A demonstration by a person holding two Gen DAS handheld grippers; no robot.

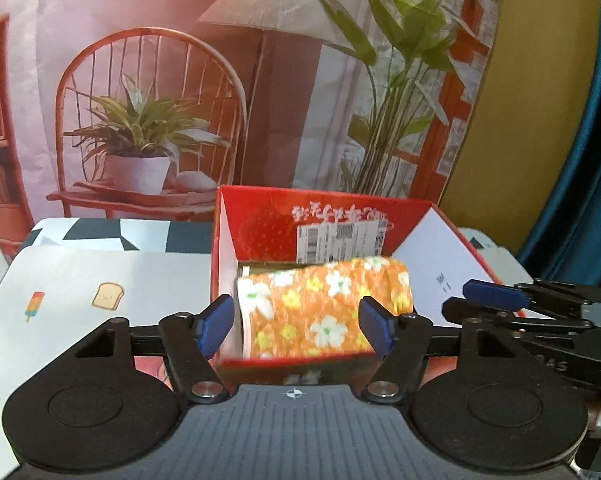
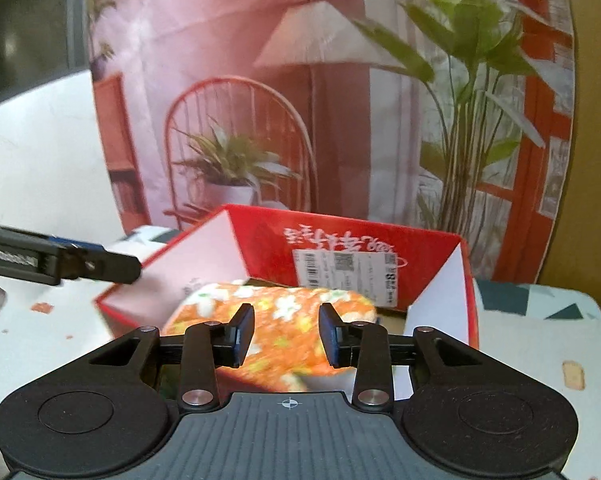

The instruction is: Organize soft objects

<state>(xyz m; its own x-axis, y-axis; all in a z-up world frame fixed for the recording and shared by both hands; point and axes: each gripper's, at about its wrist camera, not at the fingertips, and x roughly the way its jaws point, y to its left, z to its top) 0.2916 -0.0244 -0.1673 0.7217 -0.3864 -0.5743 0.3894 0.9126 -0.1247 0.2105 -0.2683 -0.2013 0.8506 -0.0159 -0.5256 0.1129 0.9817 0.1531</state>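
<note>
The rolled towel [image 2: 268, 320] is blurred, its near end hidden.

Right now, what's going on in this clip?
A person is tidying soft things with a handheld claw in each hand. A rolled orange towel with a flower print lies in an open red cardboard box on the table. Neither claw is holding it: the left claw and the right claw stand open in front of it, nothing gripped.
</note>
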